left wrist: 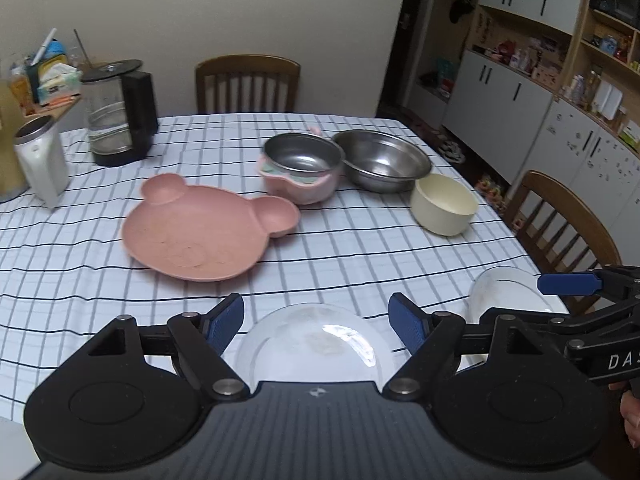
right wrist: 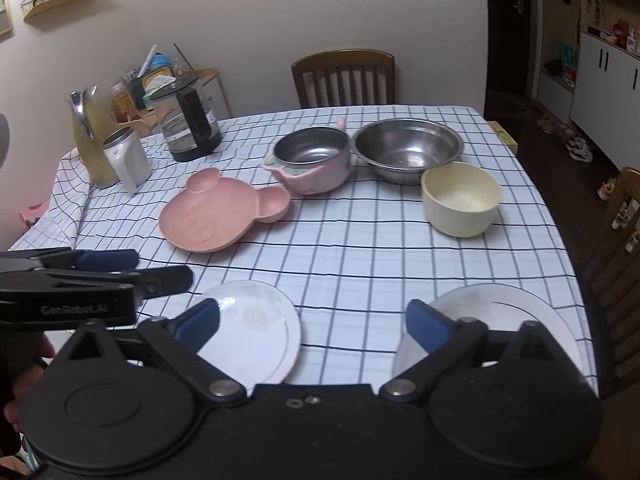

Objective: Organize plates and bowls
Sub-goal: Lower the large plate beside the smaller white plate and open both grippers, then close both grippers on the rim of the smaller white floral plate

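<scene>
Two white plates nearest, at the near edge of the checked tablecloth (right wrist: 360,248) and well apart: left white plate (left wrist: 316,344) directly ahead of the left gripper (left wrist: 316,320), right white plate (right wrist: 500,312) under the far finger of the right gripper (right wrist: 312,324). Both tools spread wide, nothing between the pads, no contact seen. Plates appear glazed ceramic, possibly melamine — view too soft to settle. Judged stiff, slick, breakable if ceramic; best taken by pinching the rim, pads above and below the lip, lifted level.

Mid-table: pink bear-shaped plate (left wrist: 204,232), flat on the cloth, matte finish. Judged light, rigid, less slippery; rim at an ear lobe or the chin edge offers a fair pinch.

Further right: cream bowl (right wrist: 460,200), upright, standing alone. Judged light, thick-walled; wall pinch over the rim advised.

Far row: pink-shelled steel bowl (right wrist: 312,164), just beside or touching the large steel bowl (right wrist: 408,152) — cannot tell which. Steel judged tough but smooth; thin rolled rim the only purchase, slip risk under a weak grip.

Beyond, left corner: glass kettle (left wrist: 120,116) and white canister (left wrist: 40,160), clear of the dishes.
</scene>
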Available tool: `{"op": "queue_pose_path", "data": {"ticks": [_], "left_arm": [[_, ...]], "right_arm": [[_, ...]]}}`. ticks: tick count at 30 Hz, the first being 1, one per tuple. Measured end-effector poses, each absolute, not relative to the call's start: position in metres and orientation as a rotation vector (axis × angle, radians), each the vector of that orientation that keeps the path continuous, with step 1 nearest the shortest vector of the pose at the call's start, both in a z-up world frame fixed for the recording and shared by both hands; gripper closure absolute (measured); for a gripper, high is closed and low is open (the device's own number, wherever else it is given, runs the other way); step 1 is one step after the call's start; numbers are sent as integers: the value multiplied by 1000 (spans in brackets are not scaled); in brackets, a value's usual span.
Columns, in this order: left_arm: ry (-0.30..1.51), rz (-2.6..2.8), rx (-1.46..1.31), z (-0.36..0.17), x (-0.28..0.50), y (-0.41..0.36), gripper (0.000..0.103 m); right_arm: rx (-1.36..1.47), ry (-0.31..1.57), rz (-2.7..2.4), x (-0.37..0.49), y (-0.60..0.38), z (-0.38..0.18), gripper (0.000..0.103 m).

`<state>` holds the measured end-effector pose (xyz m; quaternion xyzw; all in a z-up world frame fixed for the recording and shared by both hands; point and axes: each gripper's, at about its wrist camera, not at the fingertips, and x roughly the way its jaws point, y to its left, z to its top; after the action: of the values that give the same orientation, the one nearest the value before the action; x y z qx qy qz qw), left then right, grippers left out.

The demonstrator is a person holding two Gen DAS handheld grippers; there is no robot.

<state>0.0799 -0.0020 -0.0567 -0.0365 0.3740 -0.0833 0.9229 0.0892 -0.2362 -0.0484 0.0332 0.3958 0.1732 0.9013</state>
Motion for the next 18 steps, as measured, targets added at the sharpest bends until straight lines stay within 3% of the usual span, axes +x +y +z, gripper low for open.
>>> {"op": "queue_pose_path", "data": {"ticks": [11,18], "left_arm": [[871,-120,-47,-100,93,32,23],[947,-128,-19,-132,108,33,23]], "right_arm": [[-14,917,381,108,-200,-97,1],[-21,1015,378,128,-191,-131,17]]}}
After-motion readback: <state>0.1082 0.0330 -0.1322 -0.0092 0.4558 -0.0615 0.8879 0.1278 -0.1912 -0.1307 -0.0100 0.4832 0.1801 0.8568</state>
